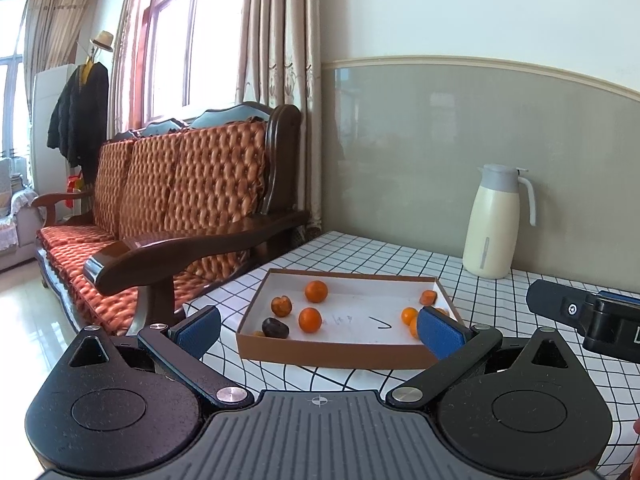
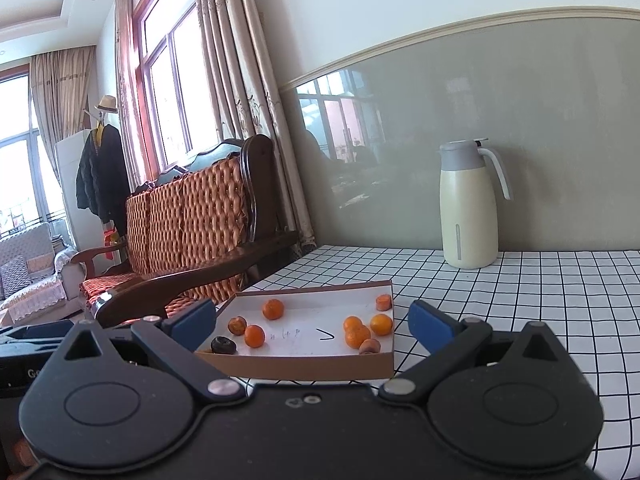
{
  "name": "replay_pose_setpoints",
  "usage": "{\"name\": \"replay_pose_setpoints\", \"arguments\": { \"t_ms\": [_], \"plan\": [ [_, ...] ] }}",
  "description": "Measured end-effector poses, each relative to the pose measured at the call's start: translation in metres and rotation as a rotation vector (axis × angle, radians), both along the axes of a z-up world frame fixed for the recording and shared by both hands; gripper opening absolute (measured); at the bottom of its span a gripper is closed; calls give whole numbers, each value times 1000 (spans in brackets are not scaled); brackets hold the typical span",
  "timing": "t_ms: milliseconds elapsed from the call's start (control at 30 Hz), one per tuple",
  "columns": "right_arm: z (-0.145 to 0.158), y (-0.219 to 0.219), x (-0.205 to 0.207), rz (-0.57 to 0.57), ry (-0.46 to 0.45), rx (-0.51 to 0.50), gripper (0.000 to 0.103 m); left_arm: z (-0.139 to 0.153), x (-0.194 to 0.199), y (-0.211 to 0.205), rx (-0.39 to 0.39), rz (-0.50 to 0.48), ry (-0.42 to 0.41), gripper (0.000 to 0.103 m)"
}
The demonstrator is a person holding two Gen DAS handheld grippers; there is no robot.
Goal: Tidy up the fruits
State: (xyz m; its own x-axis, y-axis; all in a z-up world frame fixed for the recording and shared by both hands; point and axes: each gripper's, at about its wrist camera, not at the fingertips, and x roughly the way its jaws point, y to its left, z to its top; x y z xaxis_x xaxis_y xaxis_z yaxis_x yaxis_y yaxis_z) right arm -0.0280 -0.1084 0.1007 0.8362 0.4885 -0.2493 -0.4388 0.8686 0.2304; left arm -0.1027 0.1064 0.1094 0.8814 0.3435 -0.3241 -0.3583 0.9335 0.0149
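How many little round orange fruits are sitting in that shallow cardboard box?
6 clearly: three on the left, at and a duller one; three clustered right at. Other pieces in the shallow cardboard box look darker or cut; some may be hidden.

I'm in a home living room: wooden sofa (image 1: 168,216) with orange cushions, curtained windows (image 1: 188,36), coat rack with hat (image 1: 103,40), thermos jug (image 1: 494,222) at the tabletop's (image 1: 520,320) far edge.
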Motion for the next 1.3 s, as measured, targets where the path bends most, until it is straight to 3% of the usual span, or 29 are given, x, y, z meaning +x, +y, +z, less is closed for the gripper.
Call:
{"name": "replay_pose_setpoints", "arguments": {
  "t_ms": [1300],
  "plan": [
    [-2, 13, 0, 15, -4, -42, 97, -8, 0, 13, -38, 2, -5, 103]
  ]
}}
